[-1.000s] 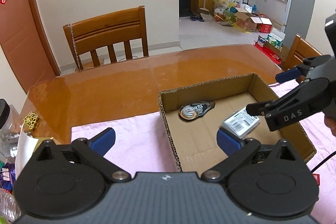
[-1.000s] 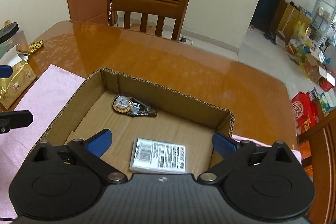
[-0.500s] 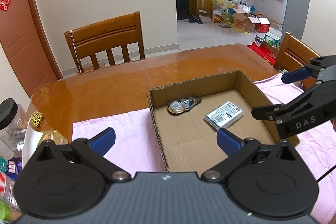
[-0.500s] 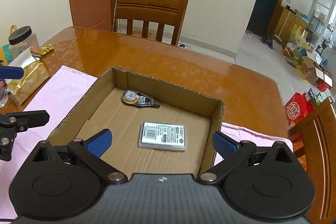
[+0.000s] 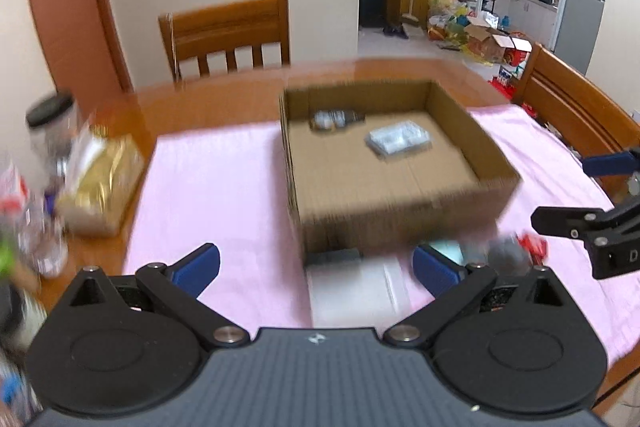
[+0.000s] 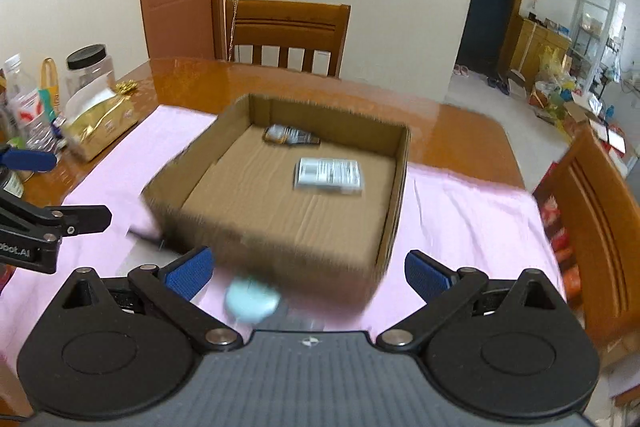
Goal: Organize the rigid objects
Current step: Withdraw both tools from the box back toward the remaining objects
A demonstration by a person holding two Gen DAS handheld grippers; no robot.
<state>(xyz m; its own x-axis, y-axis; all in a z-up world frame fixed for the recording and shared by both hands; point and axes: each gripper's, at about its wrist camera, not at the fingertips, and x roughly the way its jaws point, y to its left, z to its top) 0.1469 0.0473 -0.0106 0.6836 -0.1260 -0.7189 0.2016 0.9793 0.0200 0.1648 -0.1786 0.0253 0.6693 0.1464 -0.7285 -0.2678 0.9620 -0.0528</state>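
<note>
An open cardboard box (image 5: 472, 131) (image 6: 400, 163) sits on a pink cloth (image 5: 216, 187) (image 6: 472, 211). Inside lie a correction tape dispenser (image 5: 336, 118) (image 6: 290, 136) and a flat white packet with a barcode (image 5: 400, 139) (image 6: 329, 174). My left gripper (image 5: 316, 263) is open, held above the cloth before the box's near wall. My right gripper (image 6: 306, 271) is open too, likewise short of the box. Blurred items lie in front of the box: a clear flat case (image 5: 356, 287), a round pale blue thing (image 6: 251, 298), a small red object (image 5: 532, 245).
A gold pouch (image 5: 100, 187) (image 6: 100, 125), a black-lidded jar (image 5: 50, 123) (image 6: 86, 71) and bottles (image 6: 22, 99) crowd the table's left side. Wooden chairs stand at the far side (image 5: 228, 35) (image 6: 286, 31) and on the right (image 5: 576, 107) (image 6: 596, 211).
Both grippers have pulled back and upward from the box, so its whole near wall and the items in front of it now show. Both views are motion-blurred.
</note>
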